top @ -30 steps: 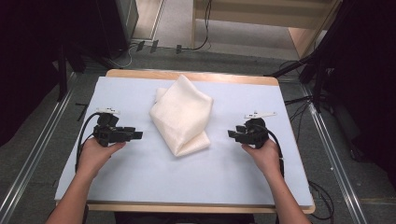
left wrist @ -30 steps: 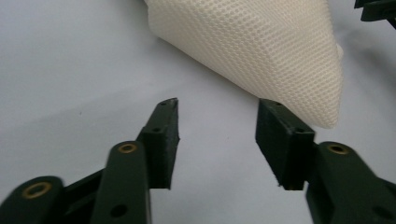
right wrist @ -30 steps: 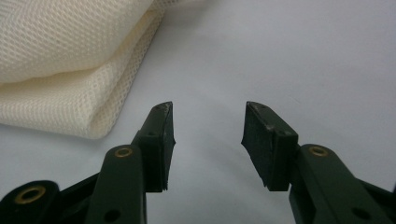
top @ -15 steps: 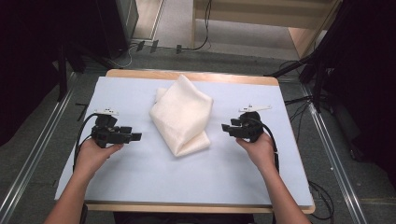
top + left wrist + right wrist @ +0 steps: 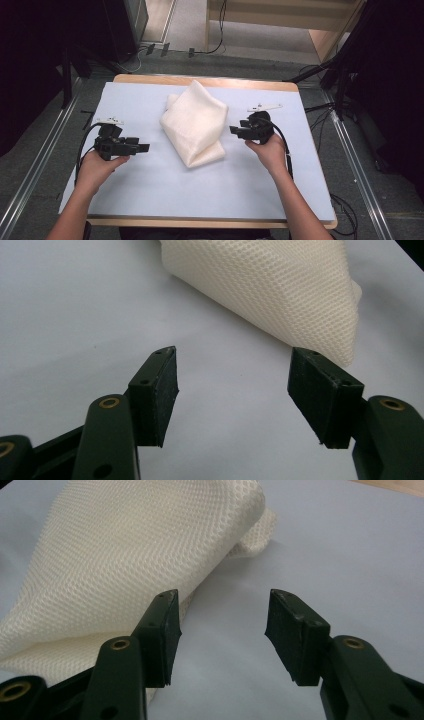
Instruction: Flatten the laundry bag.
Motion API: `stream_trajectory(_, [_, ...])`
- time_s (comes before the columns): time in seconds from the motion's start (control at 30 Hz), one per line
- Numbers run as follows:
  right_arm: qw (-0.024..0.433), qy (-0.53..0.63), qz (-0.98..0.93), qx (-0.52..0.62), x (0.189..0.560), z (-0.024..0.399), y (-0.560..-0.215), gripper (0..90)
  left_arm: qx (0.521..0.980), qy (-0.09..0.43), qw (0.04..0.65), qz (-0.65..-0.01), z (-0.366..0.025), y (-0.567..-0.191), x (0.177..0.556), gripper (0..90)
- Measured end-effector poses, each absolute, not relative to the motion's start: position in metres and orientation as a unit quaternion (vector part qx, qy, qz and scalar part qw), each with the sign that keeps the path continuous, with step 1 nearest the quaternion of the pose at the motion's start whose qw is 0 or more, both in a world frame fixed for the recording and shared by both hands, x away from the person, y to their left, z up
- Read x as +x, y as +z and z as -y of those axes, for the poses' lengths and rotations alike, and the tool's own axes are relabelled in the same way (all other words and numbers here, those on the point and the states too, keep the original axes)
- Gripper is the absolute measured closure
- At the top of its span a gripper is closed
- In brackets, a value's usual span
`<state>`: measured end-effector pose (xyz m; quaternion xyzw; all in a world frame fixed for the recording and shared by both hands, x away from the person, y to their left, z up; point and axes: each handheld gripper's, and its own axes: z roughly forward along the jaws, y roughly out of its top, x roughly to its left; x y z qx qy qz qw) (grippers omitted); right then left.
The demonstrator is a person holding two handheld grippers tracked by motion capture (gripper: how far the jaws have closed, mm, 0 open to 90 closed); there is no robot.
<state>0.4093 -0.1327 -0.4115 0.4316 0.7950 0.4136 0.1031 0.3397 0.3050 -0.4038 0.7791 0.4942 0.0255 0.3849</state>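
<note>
A folded cream mesh cloth [image 5: 195, 122] lies in the middle of the pale blue table cover [image 5: 150, 190]. My left gripper [image 5: 145, 147] hovers to the cloth's left, pointing at it, open after its jaws have just been opening, with nothing between them. The left gripper view has the cloth [image 5: 280, 295] a short way beyond the open gripper [image 5: 232, 385]. My right gripper [image 5: 233, 131] sits at the cloth's right edge, open, its jaws having just been opening. In the right gripper view the cloth [image 5: 125, 560] lies beside the left pad of the gripper [image 5: 222, 622]; bare cover shows between the pads.
The table's wooden edge [image 5: 200, 80] runs along the far side. Cables [image 5: 150, 50] lie on the floor beyond it. Metal rails [image 5: 35, 165] flank the table on both sides. Bare cover stretches in front of the cloth.
My right gripper has moved left and slightly away from me, up to the cloth's right edge. My left gripper has stayed in place.
</note>
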Motion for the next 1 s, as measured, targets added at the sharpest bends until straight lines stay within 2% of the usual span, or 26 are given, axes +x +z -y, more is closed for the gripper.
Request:
stream_trajectory(0.37, [0.100, 0.415, -0.797, 0.426, 0.428, 0.109, -0.413, 42.3, 0.773, 0.026, 0.385, -0.503, -0.313, -0.405, 0.335, 37.5])
stream_trajectory(0.53, [0.107, 0.416, -0.796, 0.427, 0.435, 0.100, -0.416, 34.1, 0.771, 0.027, 0.385, -0.506, -0.317, -0.406, 0.334, 37.5])
stream_trajectory(0.7, [0.075, 0.413, -0.791, 0.445, 0.445, 0.096, -0.429, 35.0, 0.769, 0.028, 0.385, -0.510, -0.318, -0.406, 0.333, 37.6])
stream_trajectory(0.8, [0.056, 0.420, -0.789, 0.445, 0.446, 0.093, -0.432, 45.8, 0.768, 0.029, 0.384, -0.511, -0.319, -0.406, 0.333, 37.6])
stream_trajectory(0.9, [0.055, 0.427, -0.793, 0.431, 0.443, 0.090, -0.430, 67.8, 0.768, 0.028, 0.385, -0.512, -0.321, -0.406, 0.334, 37.8])
stream_trajectory(1.0, [0.054, 0.439, -0.794, 0.418, 0.438, 0.088, -0.425, 79.1, 0.764, 0.025, 0.388, -0.514, -0.323, -0.405, 0.334, 38.0])
